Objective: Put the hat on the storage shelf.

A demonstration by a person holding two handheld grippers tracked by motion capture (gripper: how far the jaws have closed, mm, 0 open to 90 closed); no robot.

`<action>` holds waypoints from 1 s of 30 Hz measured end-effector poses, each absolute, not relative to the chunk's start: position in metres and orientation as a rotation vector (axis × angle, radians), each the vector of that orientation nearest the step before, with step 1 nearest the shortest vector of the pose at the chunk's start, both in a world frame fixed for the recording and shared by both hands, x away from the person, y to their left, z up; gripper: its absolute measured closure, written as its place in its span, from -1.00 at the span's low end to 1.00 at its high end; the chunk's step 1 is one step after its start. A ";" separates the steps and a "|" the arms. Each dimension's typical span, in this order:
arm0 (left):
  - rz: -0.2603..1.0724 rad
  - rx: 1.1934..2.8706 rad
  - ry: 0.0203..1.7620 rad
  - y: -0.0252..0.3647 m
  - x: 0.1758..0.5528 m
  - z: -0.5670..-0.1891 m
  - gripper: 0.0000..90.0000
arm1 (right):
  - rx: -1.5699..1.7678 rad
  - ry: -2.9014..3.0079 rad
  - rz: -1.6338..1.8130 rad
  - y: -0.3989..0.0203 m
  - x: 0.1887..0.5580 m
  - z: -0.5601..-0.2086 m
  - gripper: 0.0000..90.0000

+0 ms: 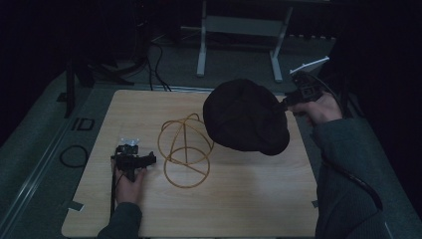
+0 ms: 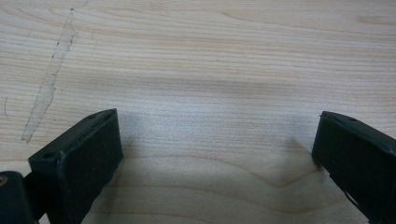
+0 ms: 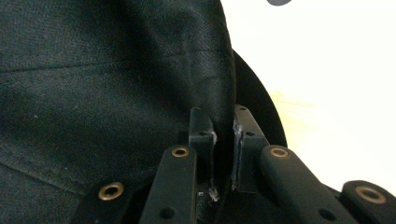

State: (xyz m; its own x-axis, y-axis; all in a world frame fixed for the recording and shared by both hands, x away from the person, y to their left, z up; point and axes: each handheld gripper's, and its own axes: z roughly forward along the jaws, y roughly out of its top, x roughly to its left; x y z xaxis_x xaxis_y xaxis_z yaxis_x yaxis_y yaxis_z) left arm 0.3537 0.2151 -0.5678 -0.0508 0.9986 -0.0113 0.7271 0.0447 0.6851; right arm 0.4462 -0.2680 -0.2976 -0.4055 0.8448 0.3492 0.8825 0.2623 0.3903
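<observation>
Up at the table's far right, the right gripper [image 1: 284, 103] is clamped on the edge of a black cap [image 1: 245, 117], holding it above the wooden table [image 1: 249, 199] beside a wire stand [image 1: 185, 152], while the left gripper [image 1: 149, 159], jaws apart, rests near that stand's base.

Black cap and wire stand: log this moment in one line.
right gripper: shut on black cap, held above table | left gripper: open, on table | wire stand: bare
</observation>
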 end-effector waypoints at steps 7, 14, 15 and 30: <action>0.714 1.734 1.831 0.215 0.354 -0.568 -0.97 | -1.656 -2.445 -0.843 -0.262 0.447 -0.292 0.81; 0.714 1.734 1.831 0.215 0.354 -0.568 -0.97 | -1.645 -2.448 -0.850 -0.258 0.447 -0.289 0.81; 0.714 1.734 1.831 0.215 0.354 -0.568 -0.97 | -1.645 -2.448 -0.850 -0.258 0.447 -0.289 0.81; 0.714 1.734 1.831 0.215 0.354 -0.568 -0.97 | -1.608 -2.463 -0.863 -0.241 0.448 -0.282 0.81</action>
